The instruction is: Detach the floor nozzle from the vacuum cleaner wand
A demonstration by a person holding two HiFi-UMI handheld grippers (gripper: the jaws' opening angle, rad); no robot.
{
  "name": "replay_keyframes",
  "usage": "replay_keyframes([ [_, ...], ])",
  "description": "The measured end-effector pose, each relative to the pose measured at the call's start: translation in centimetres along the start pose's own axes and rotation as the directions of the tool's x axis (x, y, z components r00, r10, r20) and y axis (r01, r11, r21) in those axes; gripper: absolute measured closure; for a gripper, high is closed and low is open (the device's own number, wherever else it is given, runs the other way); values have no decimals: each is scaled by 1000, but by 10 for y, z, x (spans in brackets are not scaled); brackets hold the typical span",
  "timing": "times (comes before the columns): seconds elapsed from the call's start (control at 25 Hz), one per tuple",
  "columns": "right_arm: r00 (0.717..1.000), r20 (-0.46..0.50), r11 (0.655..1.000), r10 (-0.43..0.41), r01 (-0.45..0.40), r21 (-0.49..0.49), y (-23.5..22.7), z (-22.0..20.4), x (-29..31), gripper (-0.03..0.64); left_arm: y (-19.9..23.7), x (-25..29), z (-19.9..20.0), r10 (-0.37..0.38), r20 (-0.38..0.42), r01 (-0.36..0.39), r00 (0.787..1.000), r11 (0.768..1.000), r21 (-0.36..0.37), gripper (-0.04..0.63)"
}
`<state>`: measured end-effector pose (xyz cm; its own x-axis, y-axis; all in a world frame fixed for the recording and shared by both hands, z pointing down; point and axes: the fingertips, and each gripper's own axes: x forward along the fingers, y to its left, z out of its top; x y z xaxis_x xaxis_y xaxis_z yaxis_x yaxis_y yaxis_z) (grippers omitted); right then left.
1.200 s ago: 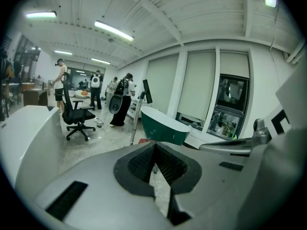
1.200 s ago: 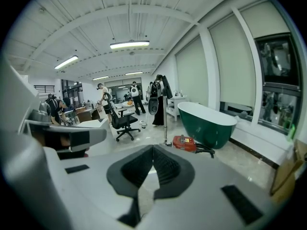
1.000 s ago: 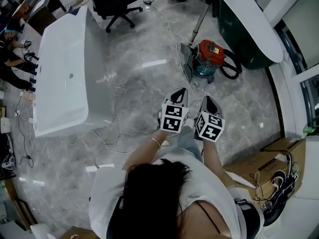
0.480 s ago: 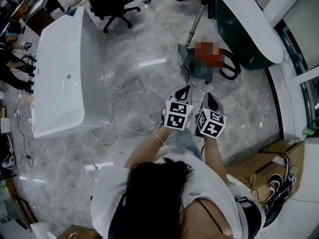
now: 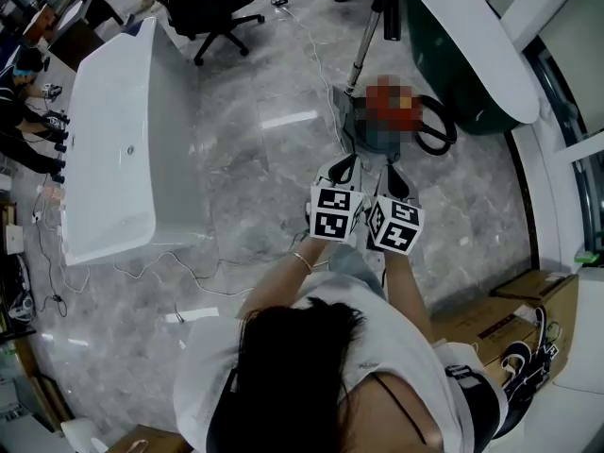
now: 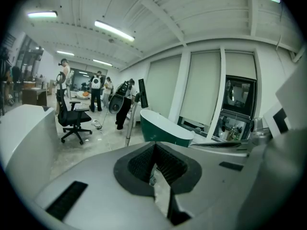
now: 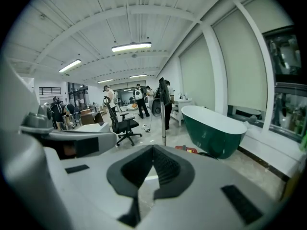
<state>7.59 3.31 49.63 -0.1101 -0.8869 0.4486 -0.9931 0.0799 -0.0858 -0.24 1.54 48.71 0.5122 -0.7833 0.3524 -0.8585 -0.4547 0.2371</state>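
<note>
We log the flat grey floor nozzle [image 5: 344, 116] on the marble floor just left of the dark green, white-rimmed bathtub [image 5: 462, 64]. The slim metal vacuum cleaner wand [image 5: 364, 43] rises from the nozzle alongside the tub. We hold the left gripper [image 5: 345, 164] and the right gripper [image 5: 391, 172] side by side on the near side of the tub, close to the nozzle but not touching it. Both tongs are clenched, pads together and nothing between them.
</note>
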Motion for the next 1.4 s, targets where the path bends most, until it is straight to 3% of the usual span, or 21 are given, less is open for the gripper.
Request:
replay_keyframes([
  [0.64, 997, -5, 997, 74, -74, -26, -59, 36, 52, 601, -25, 75, 35, 53, 32, -53, 998, 999, 6, 592],
  [1.4, 990, -5, 989, 143, -143, -47, -83, 54, 92, 601, -13, 112, 45, 135, 12, -135, 991, 991, 14, 592],
])
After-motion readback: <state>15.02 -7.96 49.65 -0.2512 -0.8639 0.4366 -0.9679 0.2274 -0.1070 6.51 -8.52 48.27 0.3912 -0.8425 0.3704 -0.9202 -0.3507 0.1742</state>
